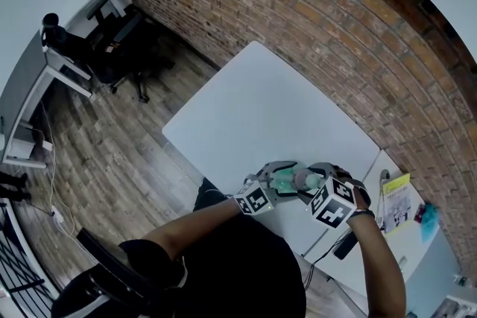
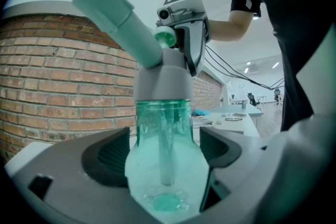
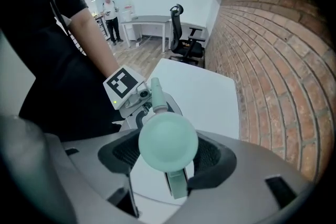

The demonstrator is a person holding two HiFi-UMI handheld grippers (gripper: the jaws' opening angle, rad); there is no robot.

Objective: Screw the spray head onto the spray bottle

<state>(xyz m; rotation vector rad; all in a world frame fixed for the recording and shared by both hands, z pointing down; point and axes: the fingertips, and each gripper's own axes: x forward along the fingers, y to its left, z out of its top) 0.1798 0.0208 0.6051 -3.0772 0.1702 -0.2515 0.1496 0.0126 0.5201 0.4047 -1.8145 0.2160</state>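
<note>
The left gripper [image 2: 167, 149] clamps the upright translucent green plastic spray bottle [image 2: 163, 118]; the right gripper [image 3: 168, 153], directly above the bottle on its long axis, pinches the pale-green spray head [image 3: 168, 140].

Bright, even indoor light; sharp pictures, strongly bent at the fisheye edges.

I could read no word, number or brand anywhere. The only marks were black-and-white square patterns on the marker cube [image 1: 254, 199] of the left tongs [image 1: 281, 179] and on the marker cube [image 1: 332, 203] of the right tongs [image 1: 308, 179], and they spelled nothing. A yellow leaflet [image 1: 396, 187] on the neighbouring counter [image 1: 428, 253] bore print too small to make out.
</note>
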